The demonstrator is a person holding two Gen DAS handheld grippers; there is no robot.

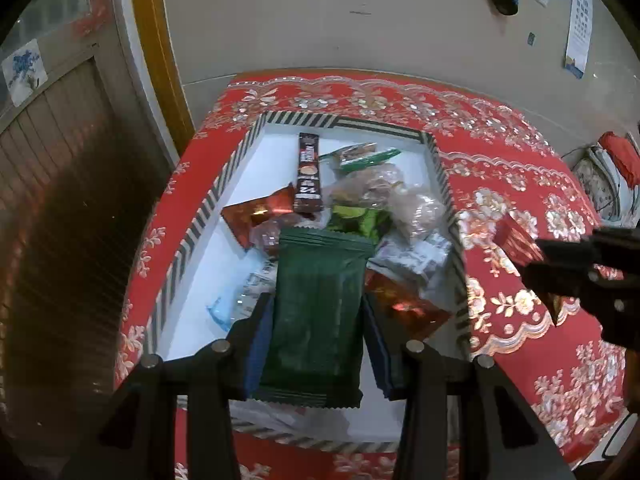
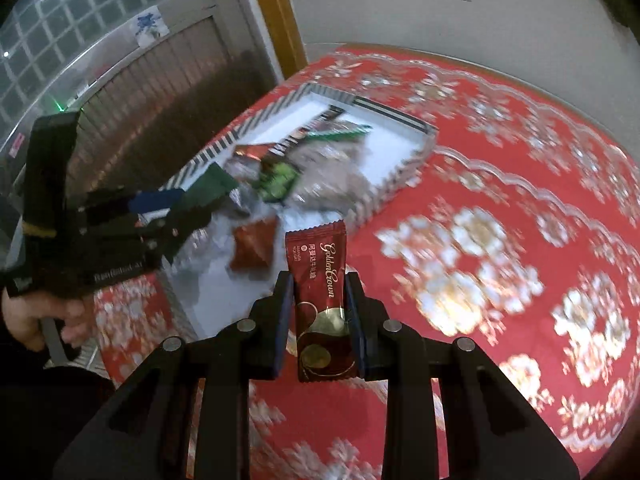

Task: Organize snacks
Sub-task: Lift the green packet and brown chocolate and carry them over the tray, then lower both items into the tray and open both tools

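My left gripper (image 1: 316,308) is shut on a dark green snack packet (image 1: 316,312), held over the near end of a striped-rim box (image 1: 208,204) with a white floor. Several snacks lie inside it: a brown stick packet (image 1: 307,178), a red packet (image 1: 260,214), clear bags (image 1: 384,192) and an orange-red packet (image 1: 404,304). In the right wrist view my right gripper (image 2: 320,300) is shut on a dark red Golden Crown candy packet (image 2: 320,292), held above the red cloth just right of the box (image 2: 400,184). That gripper (image 1: 532,264) enters the left wrist view from the right.
A red tablecloth with white flowers (image 2: 500,240) covers the table, which stands against a pale wall (image 1: 360,40). A yellow door frame (image 1: 156,48) and a slatted door (image 1: 60,128) are on the left. A person's hand (image 2: 36,316) holds the left gripper.
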